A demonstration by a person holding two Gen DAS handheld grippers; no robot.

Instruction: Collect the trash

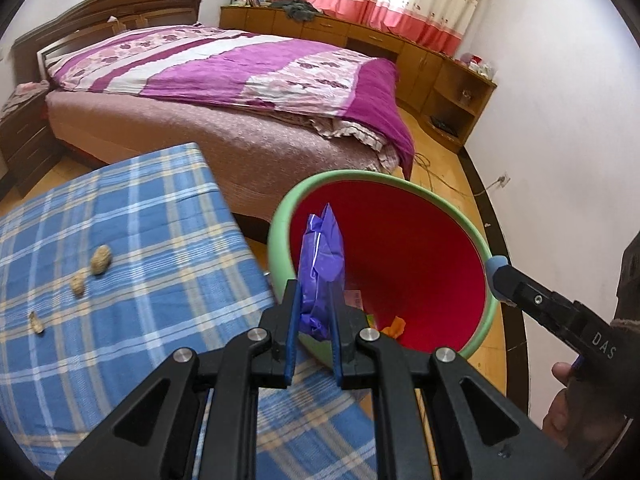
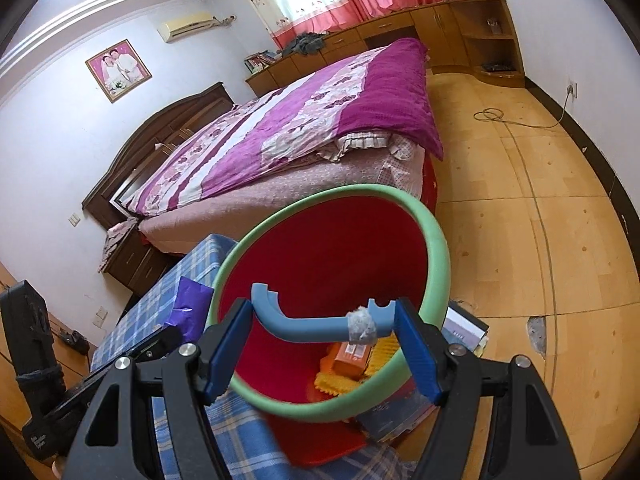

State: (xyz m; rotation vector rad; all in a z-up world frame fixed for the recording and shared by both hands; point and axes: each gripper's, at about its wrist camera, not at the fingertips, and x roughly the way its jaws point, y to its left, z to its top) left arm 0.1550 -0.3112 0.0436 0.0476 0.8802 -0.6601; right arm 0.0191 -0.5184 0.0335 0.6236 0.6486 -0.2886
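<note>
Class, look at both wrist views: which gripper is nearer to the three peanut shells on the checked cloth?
Left. The left gripper, shut on the purple wrapper, is beside the cloth with the peanut shells. The right gripper holds the bin handle on the bin's far side.

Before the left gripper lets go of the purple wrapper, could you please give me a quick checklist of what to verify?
1. Wrapper clamped in left gripper: ok.
2. Wrapper over the bin mouth: ok in the left view, though the right view puts it at the rim.
3. Bin tilted toward the wrapper: ok.
4. Right gripper on the bin handle: cannot tell how firmly, the jaws look wide.
5. Room left in the bin: ok.
6. Shells on the cloth collected: not ok.
</note>
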